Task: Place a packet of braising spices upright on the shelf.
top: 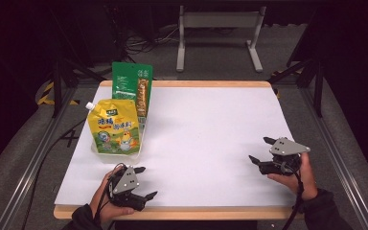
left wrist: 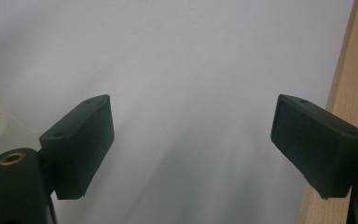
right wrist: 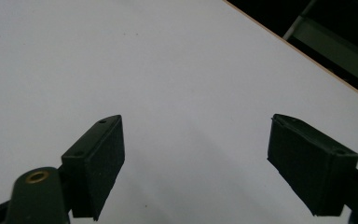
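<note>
Left gripper [top: 143, 182] sits at the near edge of the surface [top: 206, 139], toward the near-left corner, held in a hand [top: 103, 201]. Jaws spread wide, nothing between them; the left gripper view [left wrist: 191, 144] has bare white surface between the pads, with the wooden edge strip at the right of that view and a sliver of yellow-green packaging at its far left.

Right gripper [top: 261, 149] is over the right side of the surface, closer to the near-right corner than the far one, held in the other hand [top: 299, 179]. Jaws wide apart, gripping nothing; the right gripper view [right wrist: 196, 163] has plain white surface between the pads and the far wooden edge running diagonally at top right.

Yellow spouted pouch [top: 114, 127] lies near the left edge, white cap pointing to the far left. Just beyond the left gripper, not touched by it. Green packet [top: 132, 91] lies behind it at the far-left corner, partly overhanging the far edge, its near end tucked under or against the pouch; can't tell which. Both packs well apart from the right gripper.
</note>
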`<state>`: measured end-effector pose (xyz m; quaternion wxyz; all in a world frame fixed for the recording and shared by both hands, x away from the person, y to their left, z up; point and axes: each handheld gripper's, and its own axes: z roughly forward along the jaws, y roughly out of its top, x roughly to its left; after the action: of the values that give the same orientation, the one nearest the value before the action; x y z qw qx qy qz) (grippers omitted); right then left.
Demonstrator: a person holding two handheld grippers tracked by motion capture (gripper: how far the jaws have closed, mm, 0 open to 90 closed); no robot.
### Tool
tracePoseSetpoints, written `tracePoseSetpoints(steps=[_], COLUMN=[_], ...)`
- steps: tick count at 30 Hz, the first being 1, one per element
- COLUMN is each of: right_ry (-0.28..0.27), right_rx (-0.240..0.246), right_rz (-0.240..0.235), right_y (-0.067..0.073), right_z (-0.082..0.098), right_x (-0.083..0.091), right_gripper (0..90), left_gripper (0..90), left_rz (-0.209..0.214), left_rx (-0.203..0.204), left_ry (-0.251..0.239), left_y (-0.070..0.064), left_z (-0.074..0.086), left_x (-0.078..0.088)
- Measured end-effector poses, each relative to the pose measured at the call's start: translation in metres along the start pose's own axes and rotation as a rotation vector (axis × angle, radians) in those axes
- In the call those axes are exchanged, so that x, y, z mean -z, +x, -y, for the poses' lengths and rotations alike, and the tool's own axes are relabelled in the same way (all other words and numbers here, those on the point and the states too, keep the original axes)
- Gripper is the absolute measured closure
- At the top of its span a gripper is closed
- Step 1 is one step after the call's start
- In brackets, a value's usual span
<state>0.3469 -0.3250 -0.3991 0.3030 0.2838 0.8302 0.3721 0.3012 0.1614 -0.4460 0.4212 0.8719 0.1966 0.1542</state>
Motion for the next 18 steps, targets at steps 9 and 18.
tracePoseSetpoints(steps=[9,18], right_ry=[-0.019,-0.012], right_rx=[-0.034,-0.074], right_rz=[0.012,0.023], right_y=[0.0,0.008], right_z=[0.02,0.039], right_x=[0.015,0.024], right_gripper=[18.7,16.2], left_gripper=[13.7,13.5], left_rz=[-0.017,-0.035], left_rx=[0.007,0.024], left_ry=[-0.009,-0.018], left_y=[0.002,0.005], left_z=[0.001,0.003], left_x=[0.002,0.005])
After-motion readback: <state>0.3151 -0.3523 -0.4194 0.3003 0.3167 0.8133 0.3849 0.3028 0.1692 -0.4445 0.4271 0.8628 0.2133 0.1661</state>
